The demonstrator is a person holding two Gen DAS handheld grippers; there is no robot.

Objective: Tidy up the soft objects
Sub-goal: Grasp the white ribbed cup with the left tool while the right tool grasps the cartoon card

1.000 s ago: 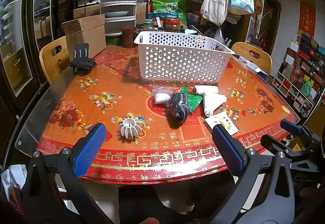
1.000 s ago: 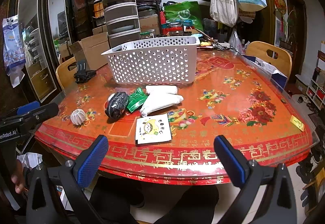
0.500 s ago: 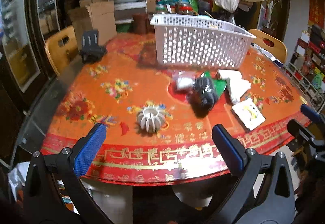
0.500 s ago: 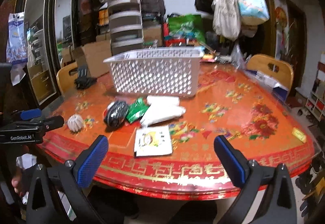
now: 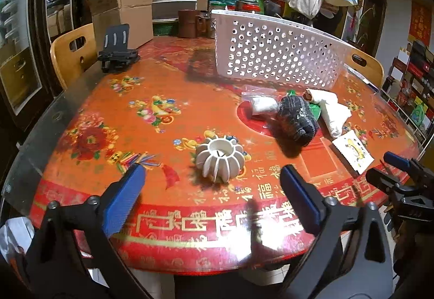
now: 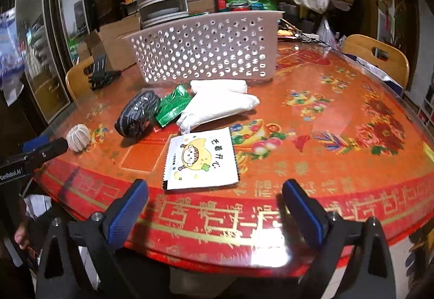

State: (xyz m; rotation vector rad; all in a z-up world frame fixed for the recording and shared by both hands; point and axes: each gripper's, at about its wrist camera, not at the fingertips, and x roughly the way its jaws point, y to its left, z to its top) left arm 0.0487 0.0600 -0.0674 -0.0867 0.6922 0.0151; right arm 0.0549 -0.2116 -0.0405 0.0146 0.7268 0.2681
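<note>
From the left wrist view, we see our left gripper [image 5: 213, 198] spread wide with nothing between its blue pads [image 5: 123, 200], held low at the near edge of the red table [image 5: 130, 98]. Just ahead of it sits a white ribbed ball [image 5: 220, 162], resting on the table and lined up roughly between the two fingers. Farther back lies a cluster of soft things: a dark knitted bundle [image 5: 297, 117], a small clear bag with white contents [image 5: 261, 103] beside it on the left, a green packet [image 5: 316, 109] partly hidden behind the bundle, and a white cloth pouch [image 5: 335, 114] to the right. A flat white sachet with a yellow cartoon [image 5: 352, 151] lies near the table's edge. The white perforated basket [image 5: 274, 54] stands behind the cluster, apart from it. A black phone stand [image 5: 116, 50] sits toward the far left. Our right gripper [image 5: 401, 177] shows at the right border.

From the right wrist view, our right gripper [image 6: 215, 209] is also spread wide and holds nothing, hovering at the table's near rim. The sachet [image 6: 200, 160] lies just ahead of it. Behind come the white pouch [image 6: 217, 109], a second white roll [image 6: 218, 86] touching the basket [image 6: 206, 49], the green packet [image 6: 172, 106] and the dark bundle [image 6: 137, 115]. The ribbed ball [image 6: 78, 137] sits at the left, just beside the tip of the left gripper [image 6: 40, 148].
</note>
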